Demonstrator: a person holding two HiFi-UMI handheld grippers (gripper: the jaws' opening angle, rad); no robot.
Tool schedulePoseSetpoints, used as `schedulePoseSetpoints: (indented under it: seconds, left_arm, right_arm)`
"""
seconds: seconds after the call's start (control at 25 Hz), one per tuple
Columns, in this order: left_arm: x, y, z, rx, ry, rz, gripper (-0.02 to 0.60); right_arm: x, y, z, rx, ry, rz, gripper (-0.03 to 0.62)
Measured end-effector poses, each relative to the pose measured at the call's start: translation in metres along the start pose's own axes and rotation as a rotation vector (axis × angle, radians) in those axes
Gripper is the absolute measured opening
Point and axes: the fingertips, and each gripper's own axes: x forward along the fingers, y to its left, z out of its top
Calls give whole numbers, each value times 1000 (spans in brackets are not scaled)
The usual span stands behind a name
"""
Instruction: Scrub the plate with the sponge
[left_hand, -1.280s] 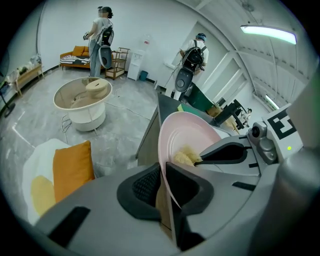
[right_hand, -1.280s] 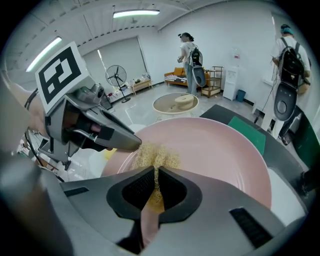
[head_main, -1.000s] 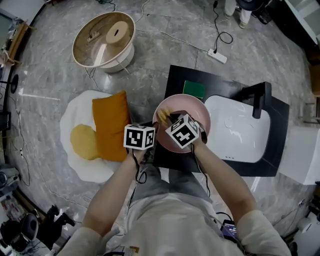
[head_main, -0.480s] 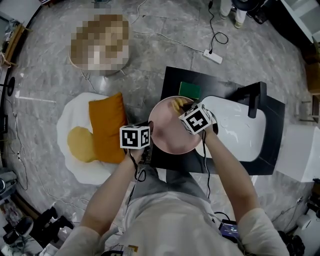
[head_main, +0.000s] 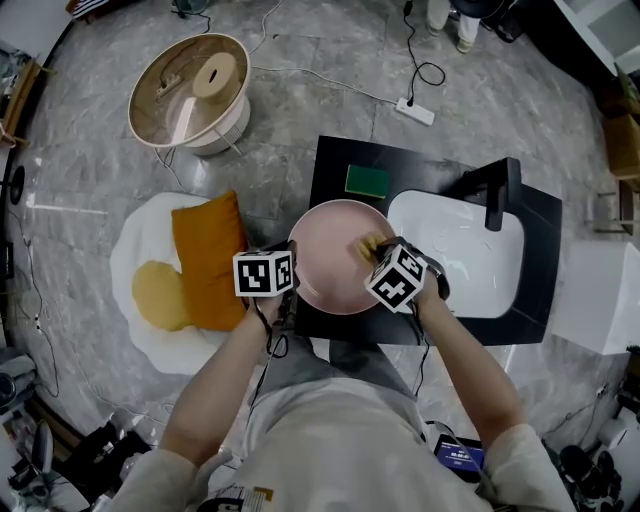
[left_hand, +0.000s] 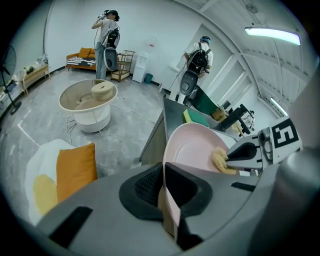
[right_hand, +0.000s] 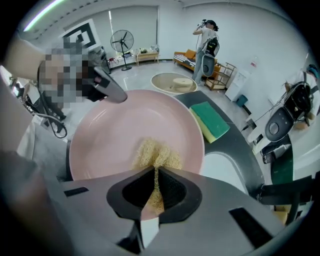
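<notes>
A pink plate (head_main: 330, 262) is tilted over the black counter's front edge. My left gripper (head_main: 293, 276) is shut on its left rim; in the left gripper view the rim (left_hand: 168, 202) runs straight between the pads. My right gripper (head_main: 380, 252) is shut on a frayed yellow scrub sponge (right_hand: 157, 155) and presses it against the right half of the plate's face (right_hand: 110, 132). That sponge also shows in the left gripper view as a yellow scrub sponge (left_hand: 220, 161) under the right gripper's fingers. A second, green-and-yellow sponge (head_main: 367, 181) lies loose on the counter behind the plate.
A white sink (head_main: 470, 255) with a black faucet (head_main: 496, 195) is set in the black counter (head_main: 335, 160) right of the plate. On the floor to the left lie an orange cushion (head_main: 205, 258), a round tan basket-like object (head_main: 190, 88) and a power strip (head_main: 413, 110). Two people stand far back.
The right gripper has swept the yellow sponge from the plate's left side over its top to its right side. The left gripper has kept its hold on the rim.
</notes>
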Motion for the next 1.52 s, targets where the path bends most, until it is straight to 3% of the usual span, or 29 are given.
schedulePoseSetpoints:
  seconds: [0.32, 0.48, 0.6, 0.88, 1.12, 1.2, 1.32, 1.52]
  left_arm:
    - [4, -4, 0, -5, -11, -22, 28]
    - [2, -4, -1, 9, 0, -33, 28]
    - [-1, -3, -5, 20, 15, -56, 28]
    - [-7, -4, -15, 9, 17, -73, 26]
    - [-5, -4, -14, 29, 6, -64, 28]
    - [-5, -3, -14, 26, 3, -57, 28]
    - [-5, -2, -14, 1, -1, -51, 27]
    - [-4, -3, -11, -12, -4, -49, 28]
  right_arm:
    - [-2, 90, -9, -105, 40, 179, 44]
    - [7, 129, 23, -132, -41, 260, 44]
    - [16, 131, 49, -123, -85, 279, 44]
    - [24, 73, 91, -53, -140, 240, 46]
    - [27, 4, 99, -31, -145, 67, 46]
    - [22, -11, 91, -26, -127, 15, 46]
    - [15, -14, 61, -100, -44, -34, 45]
    - [0, 8, 6, -151, 51, -6, 44]
